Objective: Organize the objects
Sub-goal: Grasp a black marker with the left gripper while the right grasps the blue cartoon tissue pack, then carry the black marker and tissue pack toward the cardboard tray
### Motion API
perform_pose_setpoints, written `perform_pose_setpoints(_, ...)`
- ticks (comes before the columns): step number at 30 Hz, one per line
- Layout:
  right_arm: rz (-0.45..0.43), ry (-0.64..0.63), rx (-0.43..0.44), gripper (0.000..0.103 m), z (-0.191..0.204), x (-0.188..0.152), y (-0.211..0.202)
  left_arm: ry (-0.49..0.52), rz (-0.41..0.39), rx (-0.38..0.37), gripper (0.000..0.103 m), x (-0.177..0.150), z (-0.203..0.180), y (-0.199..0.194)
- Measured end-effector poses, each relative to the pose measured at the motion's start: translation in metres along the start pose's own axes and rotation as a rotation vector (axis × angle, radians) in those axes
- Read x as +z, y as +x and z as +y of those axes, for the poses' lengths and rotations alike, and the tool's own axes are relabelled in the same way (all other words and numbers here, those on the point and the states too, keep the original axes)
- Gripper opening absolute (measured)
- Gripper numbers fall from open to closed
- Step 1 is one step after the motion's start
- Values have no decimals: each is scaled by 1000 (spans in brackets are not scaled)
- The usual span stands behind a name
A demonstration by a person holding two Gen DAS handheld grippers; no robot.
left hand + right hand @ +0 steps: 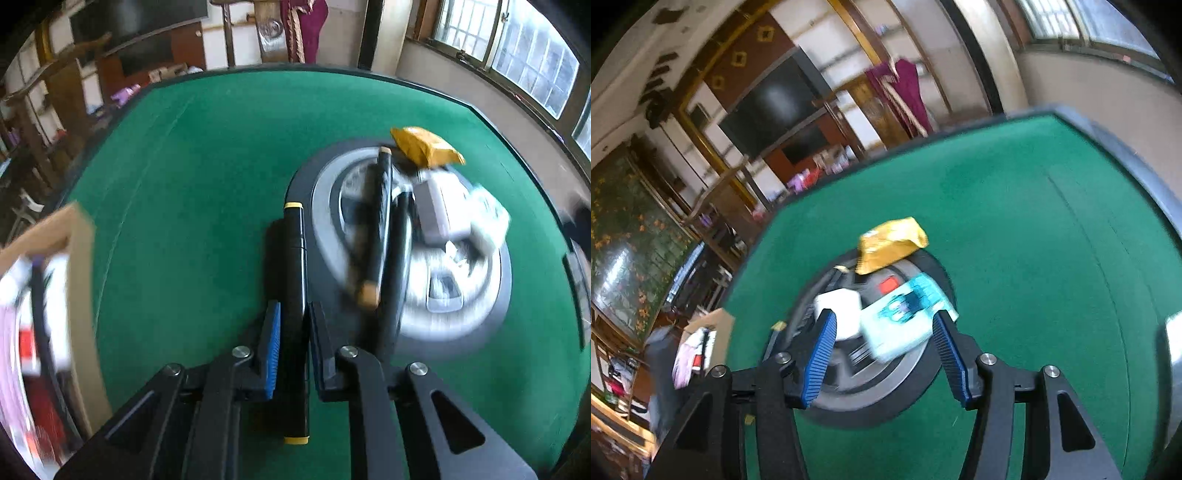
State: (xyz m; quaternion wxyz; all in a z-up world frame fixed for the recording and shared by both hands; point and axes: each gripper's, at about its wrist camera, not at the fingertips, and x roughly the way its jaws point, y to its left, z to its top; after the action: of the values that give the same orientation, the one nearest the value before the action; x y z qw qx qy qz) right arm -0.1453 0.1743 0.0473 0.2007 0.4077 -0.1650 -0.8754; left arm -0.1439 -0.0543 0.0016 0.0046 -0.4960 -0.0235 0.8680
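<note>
A: What can we not make out here?

B: Much of the round grey tray (321, 206) is smeared by blur. We see two more dark pens (382, 221) lying across it, a white block (842, 310) and a pale teal packet (905, 321), but no print on them can be read. At the far left, a cardboard box (83, 258) is cut off by the edge, and its contents are only a streak of white, pink and red.

A: And the surface, the room?

B: The bench (207, 177) is covered in green felt with a dark rim. Behind it we see dark wood shelving, a black screen on the wall and barred windows to the right.

A: The marker?

B: The black marker (295, 280) has a yellow band at each end. The left tool (294, 325) is pressed together on its barrel, pinching it between the blue pads (273, 332), just beside the tray's near rim and over the felt.

A: The other one?

B: The right tool (886, 343) stands spread, its pads apart above the tray with the teal packet and white block seen between them; we cannot tell whether it touches either. A yellow pouch (892, 243) sits at the tray's far edge.
</note>
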Motion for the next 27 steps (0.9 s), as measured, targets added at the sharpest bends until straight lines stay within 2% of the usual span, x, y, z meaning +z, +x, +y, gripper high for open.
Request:
perform_pose_setpoints(4,97,-41,-21,59,-3,21,52,1,-39,-1,14,-23,-4,-13)
perform_pose_setpoints(7,99,-91,-54,59,3,32,71,0,-63,-7,14,-25,-1,-14)
perform_pose_setpoints(9,89,-59,-49,59,-3,41,78,11,-70,-3,14,-23,-2,-14)
perform_pose_setpoints(13,145,-59,9,59,-13,50,94,25,-80,-5,14,-23,1,-14)
perform_pose_setpoints(15,196,-63,80,60,-15,46,94,20,-81,-12,14,-23,2,-14)
perform_pose_setpoints(17,248,-99,112,60,-12,38,91,23,-81,-15,14,-24,2,-15)
perform_pose_setpoints(19,368,-153,164,60,-3,19,84,20,-82,-19,14,-24,3,-16)
perform_pose_setpoints(22,489,-324,211,63,23,-21,55,14,-83,-24,14,-24,4,-16)
perform_pose_setpoints(23,465,-379,196,64,30,-30,41,15,-83,-26,14,-25,4,-17)
perform_pose_setpoints(25,399,-496,110,66,45,-47,15,11,-82,-26,14,-25,4,-16)
perform_pose_setpoints(27,339,-607,84,70,60,-61,-2,20,-84,-16,14,-26,1,-16)
